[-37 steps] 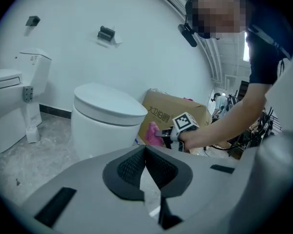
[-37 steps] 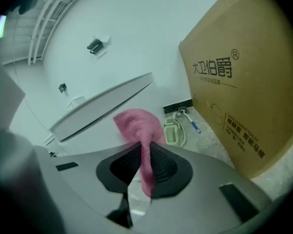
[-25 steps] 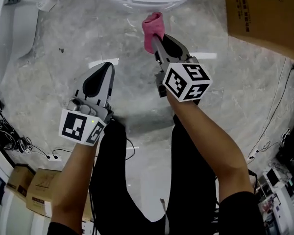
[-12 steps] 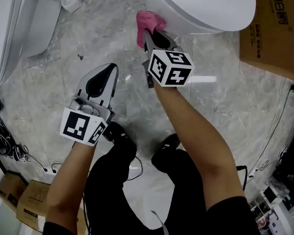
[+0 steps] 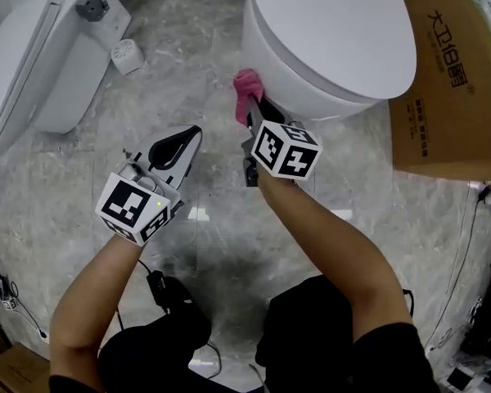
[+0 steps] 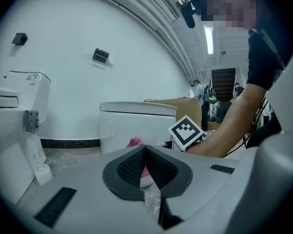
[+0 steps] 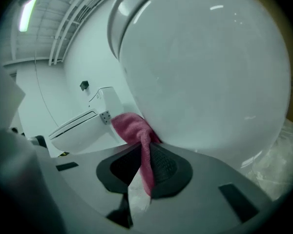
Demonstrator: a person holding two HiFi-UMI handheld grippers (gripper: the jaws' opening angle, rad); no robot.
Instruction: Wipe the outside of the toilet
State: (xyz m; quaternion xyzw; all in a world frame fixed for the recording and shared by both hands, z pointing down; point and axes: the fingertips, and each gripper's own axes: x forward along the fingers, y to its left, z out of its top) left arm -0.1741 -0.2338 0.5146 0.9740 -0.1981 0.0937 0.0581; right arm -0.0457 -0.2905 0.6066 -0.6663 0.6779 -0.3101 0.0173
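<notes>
A grey marbled floor (image 5: 188, 80) runs under everything, with a white wall behind it in the left gripper view. The toilet (image 5: 327, 39) stands at the top of the head view, its closed white lid covering the bowl below, so the base cannot be seen from above. A pink cloth (image 5: 247, 87) sits against the bowl's lower left side, just under the overhang. The right tool (image 5: 255, 109) is clenched on this cloth. Only the right gripper view shows the grip plainly: there a strip of cloth runs down between the two dark pads (image 7: 162, 165), and the rest bunches up against the curved white wall of the bowl. From above, the tool's body and marker cube (image 5: 285, 148) cover much of that contact. The left tool (image 5: 188, 135) hovers over the floor, well apart from the toilet, with its jaws closed tip to tip and nothing held. Its own view looks across at the bowl, the cloth and the right tool's cube from the side. That view also catches far-off people by a dark doorway, too small to make out. A second toilet (image 5: 33, 64) lies at the left, cut by the frame. A cardboard box (image 5: 454, 80) is cut off at the right edge. A small white round object (image 5: 126, 56) sits beside the second toilet.
</notes>
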